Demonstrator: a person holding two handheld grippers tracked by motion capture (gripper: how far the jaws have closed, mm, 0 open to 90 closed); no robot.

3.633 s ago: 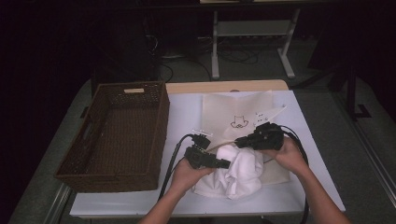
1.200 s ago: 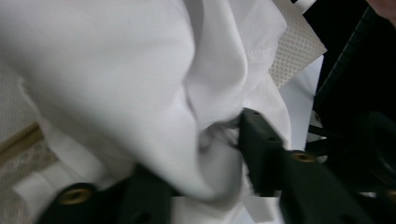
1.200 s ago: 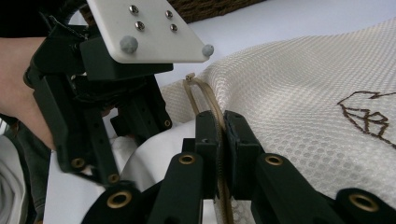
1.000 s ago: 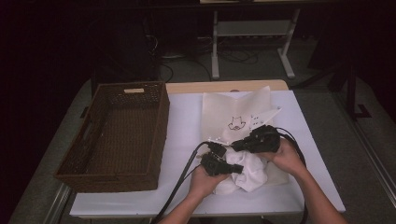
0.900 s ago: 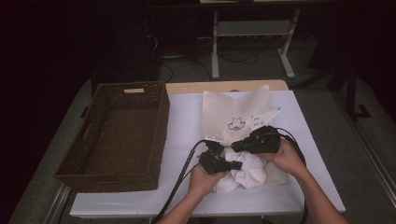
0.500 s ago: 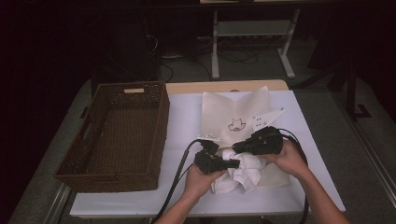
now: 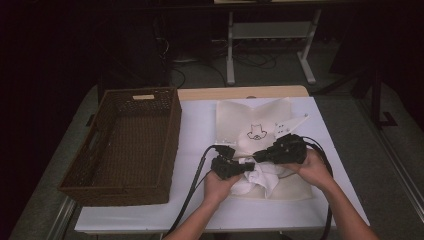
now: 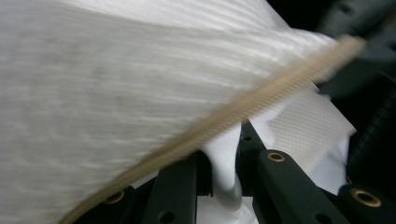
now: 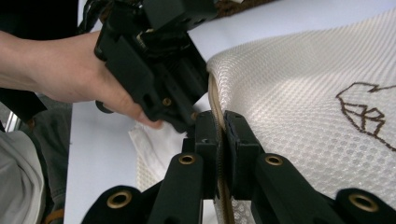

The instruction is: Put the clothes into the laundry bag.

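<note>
Mesh bag [image 7: 260,131] lies flat, stretching away past both grippers; its tan-edged opening [image 9: 215,109] faces the hands. Right gripper [image 7: 260,156] is clamped on that edge, holding it up. Left gripper [image 7: 239,168], just beside it, pinches the white cloth [image 7: 260,180] at the mouth. How far the cloth is inside stays hidden.

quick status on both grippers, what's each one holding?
Left gripper: shut on the white cloth.
Right gripper: shut on the tan-trimmed edge of the mesh bag.
</note>
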